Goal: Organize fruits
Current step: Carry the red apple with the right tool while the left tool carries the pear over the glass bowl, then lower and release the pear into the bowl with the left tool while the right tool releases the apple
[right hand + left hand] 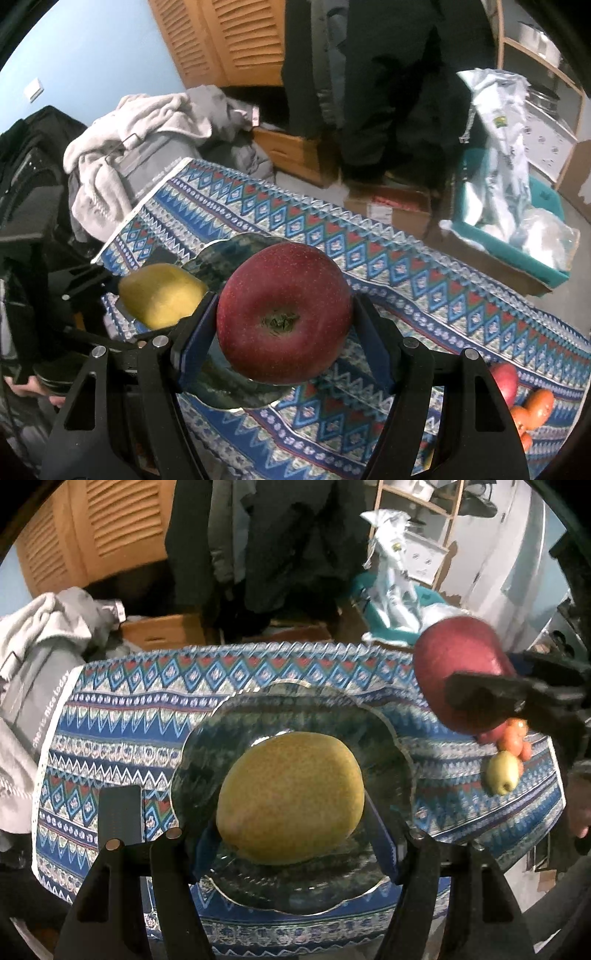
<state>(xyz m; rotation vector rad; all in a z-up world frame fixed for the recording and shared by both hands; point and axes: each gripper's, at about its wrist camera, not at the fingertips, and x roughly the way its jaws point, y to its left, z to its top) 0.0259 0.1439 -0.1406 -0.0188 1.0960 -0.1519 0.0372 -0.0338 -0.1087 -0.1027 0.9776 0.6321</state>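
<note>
My left gripper (pixel 291 830) is shut on a large yellow pear (pixel 291 797) and holds it over a scalloped glass plate (pixel 295 709) on the patterned cloth. My right gripper (pixel 284 332) is shut on a big red apple (pixel 284 314), stem end toward the camera, above the plate's (pixel 221 254) right edge. In the left wrist view the apple (pixel 458 672) and the right gripper's finger (pixel 484 694) show at the upper right. In the right wrist view the pear (pixel 162 295) shows at the left, next to the apple.
A small green fruit (pixel 502 773) and several orange ones (pixel 515 736) lie on the cloth (pixel 147 716) near its right edge; orange and red fruits (pixel 532 406) show at lower right. Grey clothes (pixel 40 635), cardboard boxes (pixel 295 151) and a teal bin (pixel 517 236) surround the table.
</note>
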